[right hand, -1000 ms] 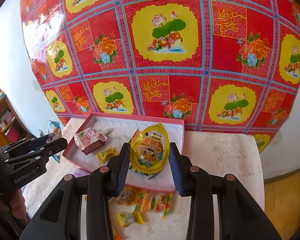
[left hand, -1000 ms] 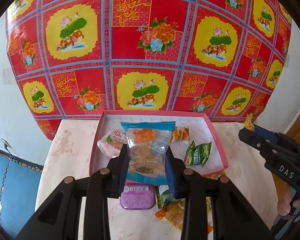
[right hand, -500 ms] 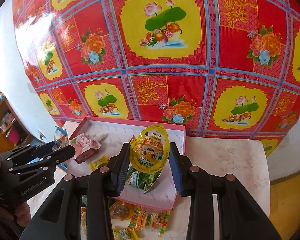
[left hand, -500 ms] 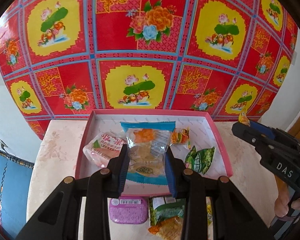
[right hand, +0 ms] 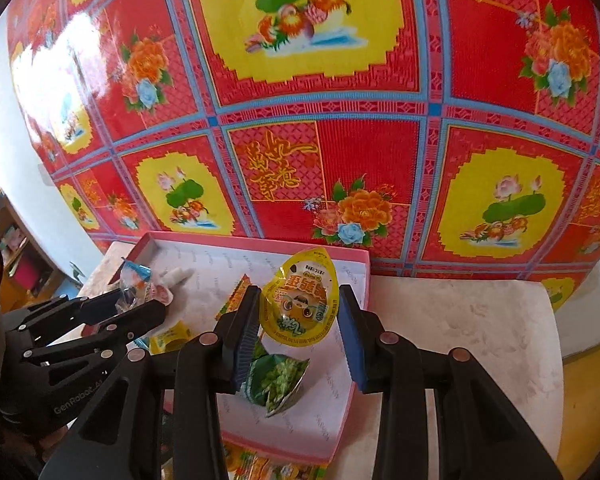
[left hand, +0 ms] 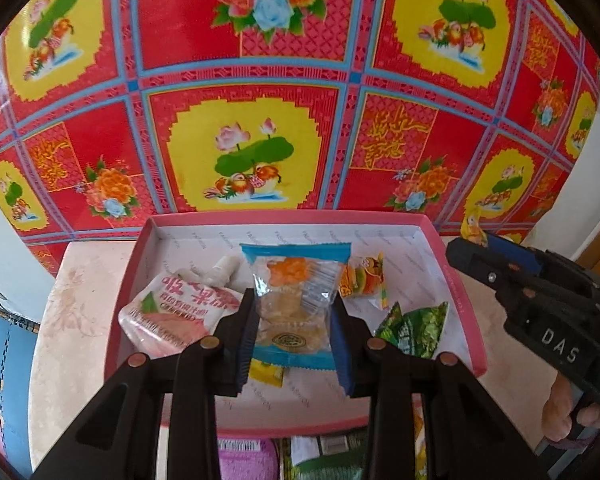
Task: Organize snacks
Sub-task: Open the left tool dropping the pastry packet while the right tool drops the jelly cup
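Left claw: my left gripper (left hand: 294,330) is clamped on a clear cellophane pastry packet with blue ends (left hand: 296,304), both pads pressing its sides, held above the shallow pink-rimmed cardboard tray (left hand: 466,316).
Right claw: my right gripper (right hand: 298,330) holds a yellow teardrop-shaped foil snack pouch (right hand: 300,300); its left pad touches the pouch, and I cannot tell whether its right pad does.
Tray contents: I see a pink-and-white spouted jelly pouch (left hand: 176,316) at the left, a small orange burger-print candy packet (left hand: 364,280) beside the pastry, a crumpled green foil snack bag (left hand: 416,330) at the right, and a small yellow wrapper (left hand: 266,374) under the pastry.
Outside tray: a purple packet (left hand: 246,458) lies on the pale marbled tabletop (right hand: 460,320), just in front of the near rim.
Backdrop: a red-and-yellow floral patterned cloth (left hand: 244,92) hangs behind.
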Tool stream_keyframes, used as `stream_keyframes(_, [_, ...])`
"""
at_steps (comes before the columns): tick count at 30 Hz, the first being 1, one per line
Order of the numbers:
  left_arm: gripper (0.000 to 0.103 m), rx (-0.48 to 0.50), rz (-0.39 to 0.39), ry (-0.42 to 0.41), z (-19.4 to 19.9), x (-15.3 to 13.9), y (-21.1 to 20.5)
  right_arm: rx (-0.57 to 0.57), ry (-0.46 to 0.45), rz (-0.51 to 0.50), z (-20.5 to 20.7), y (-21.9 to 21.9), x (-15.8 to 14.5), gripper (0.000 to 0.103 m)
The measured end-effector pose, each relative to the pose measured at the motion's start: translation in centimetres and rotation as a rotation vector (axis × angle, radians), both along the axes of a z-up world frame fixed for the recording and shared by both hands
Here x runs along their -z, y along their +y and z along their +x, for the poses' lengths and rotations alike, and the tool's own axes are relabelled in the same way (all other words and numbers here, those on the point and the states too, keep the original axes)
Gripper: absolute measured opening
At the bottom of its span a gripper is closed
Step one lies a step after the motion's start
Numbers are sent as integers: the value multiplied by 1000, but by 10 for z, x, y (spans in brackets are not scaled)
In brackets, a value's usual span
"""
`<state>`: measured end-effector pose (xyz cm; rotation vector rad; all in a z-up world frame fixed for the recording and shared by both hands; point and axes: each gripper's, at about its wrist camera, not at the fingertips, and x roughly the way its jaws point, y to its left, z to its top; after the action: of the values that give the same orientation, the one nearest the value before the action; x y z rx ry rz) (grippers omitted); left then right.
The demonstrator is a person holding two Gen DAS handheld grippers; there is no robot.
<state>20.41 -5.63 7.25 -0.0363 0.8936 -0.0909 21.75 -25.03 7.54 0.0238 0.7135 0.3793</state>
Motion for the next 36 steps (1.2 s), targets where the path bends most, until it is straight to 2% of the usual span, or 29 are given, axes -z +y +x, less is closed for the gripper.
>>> stream_keyframes(16, [35, 5, 13, 15, 23, 24, -9, -4, 28, -8, 22, 2, 25, 39])
stream_keyframes(36, [35, -26, -3, 80, 54, 61, -10, -3, 69, -3, 33, 6, 43, 39])
